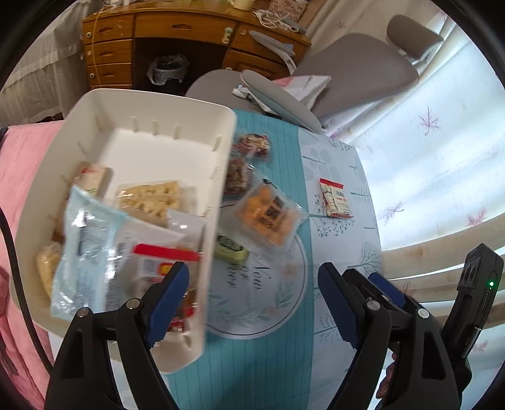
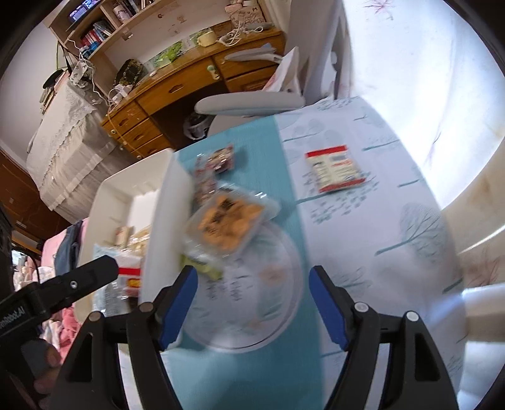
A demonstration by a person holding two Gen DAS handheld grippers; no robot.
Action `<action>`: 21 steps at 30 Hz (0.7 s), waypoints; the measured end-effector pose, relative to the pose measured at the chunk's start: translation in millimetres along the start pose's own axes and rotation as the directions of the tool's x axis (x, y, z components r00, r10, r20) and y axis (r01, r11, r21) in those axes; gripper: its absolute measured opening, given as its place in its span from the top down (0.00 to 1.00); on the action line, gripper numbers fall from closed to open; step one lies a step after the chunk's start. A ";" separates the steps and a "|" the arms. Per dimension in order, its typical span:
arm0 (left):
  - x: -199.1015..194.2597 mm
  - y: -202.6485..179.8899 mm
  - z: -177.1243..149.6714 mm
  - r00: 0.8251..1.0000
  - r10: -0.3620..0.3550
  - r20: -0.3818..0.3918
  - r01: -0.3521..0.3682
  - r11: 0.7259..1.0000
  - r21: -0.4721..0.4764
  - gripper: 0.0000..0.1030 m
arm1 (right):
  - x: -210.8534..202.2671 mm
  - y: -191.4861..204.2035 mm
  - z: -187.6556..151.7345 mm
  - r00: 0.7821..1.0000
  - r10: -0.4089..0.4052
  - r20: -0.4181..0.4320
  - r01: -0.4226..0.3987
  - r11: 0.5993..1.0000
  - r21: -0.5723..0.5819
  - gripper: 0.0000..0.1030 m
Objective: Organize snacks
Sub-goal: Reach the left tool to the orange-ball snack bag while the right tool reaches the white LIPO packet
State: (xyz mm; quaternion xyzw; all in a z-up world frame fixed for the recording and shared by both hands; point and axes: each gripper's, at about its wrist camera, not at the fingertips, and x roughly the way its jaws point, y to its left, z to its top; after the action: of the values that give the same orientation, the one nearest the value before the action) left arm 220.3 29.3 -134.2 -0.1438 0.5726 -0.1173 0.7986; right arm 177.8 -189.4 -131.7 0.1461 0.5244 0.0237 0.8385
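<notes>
My two claws, left [image 1: 252,302] and right [image 2: 252,302], hang open and empty over one white bin [image 1: 217,176] and five loose packets on the table [image 1: 341,252].

- bin [image 1: 221,126]: plain white
- table [image 1: 341,176] cloth: pale blue-white with teal tree prints, teal pinstriped band down the middle
- placemat [image 1: 284,284]: round, pale, leaf print, dark script
- cracker pack [image 1: 268,214]: clear wrap, orange contents, black label
- small packet [image 1: 336,198]: white with red ends
- bar [image 1: 232,249]: pale green, dark label
- left tool [image 1: 252,302], right tool [image 2: 252,306]: black arms, blue pads
- desk [image 1: 176,28]: brown wood
- curtain [image 1: 442,151]: white, pink leaf motifs
</notes>
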 end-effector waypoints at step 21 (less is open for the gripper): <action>107.2 -76.6 28.6 0.959 0.233 -0.163 -0.206 0.964 0.169 0.18 | 45.6 -67.4 43.1 0.961 -0.121 0.248 0.176 0.961 -0.214 0.28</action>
State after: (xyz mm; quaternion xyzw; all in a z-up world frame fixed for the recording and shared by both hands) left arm 279.7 -77.0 -192.1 -0.0074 0.6450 -0.0831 0.7596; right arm 228.8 -254.5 -172.2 0.0078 0.4257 0.0048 0.9048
